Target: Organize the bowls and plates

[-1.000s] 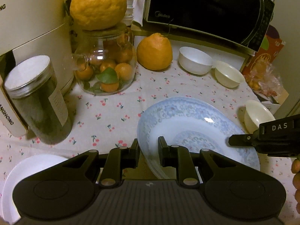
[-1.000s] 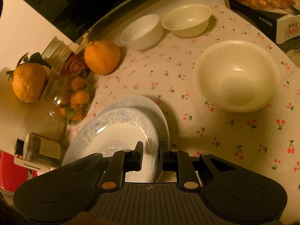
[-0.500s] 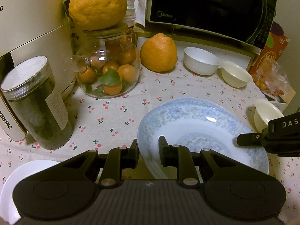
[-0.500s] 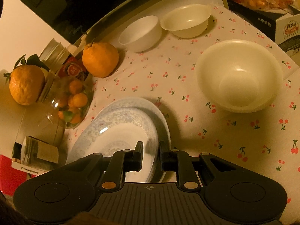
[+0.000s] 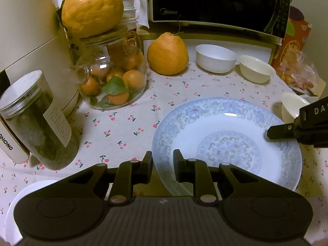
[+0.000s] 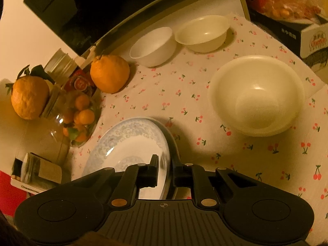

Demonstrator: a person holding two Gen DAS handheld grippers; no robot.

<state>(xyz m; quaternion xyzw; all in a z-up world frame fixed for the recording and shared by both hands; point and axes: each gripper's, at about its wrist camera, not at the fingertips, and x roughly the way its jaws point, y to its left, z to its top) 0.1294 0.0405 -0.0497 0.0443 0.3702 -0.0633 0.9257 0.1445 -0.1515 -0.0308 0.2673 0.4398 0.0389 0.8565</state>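
A: Since prev. frame, blue-patterned plate (image 5: 225,135) has tipped up on edge; R gripper (image 6: 165,171) jaws closing, pinching its rim at 3 o'clock.

B: L gripper (image 5: 163,164)?

A: Pinching same plate's rim at 7 o'clock. Second plate (image 6: 174,143) sits underneath.

B: Bowls?

A: White bowl (image 5: 215,58) and cream bowl (image 5: 256,70) at 12–1 o'clock by microwave (image 5: 217,2); larger cream bowl (image 6: 256,96) at 2 o'clock on cherry-print tablecloth (image 5: 127,127).

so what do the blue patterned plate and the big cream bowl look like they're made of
Blue patterned plate: looks like glazed ceramic or porcelain, glossy, with a sharp white glare spot and printed blue scrollwork under the glaze. Big cream bowl: smooth and opaque with a softer sheen; could be melamine-type plastic or glazed ceramic, the pictures leave that open.
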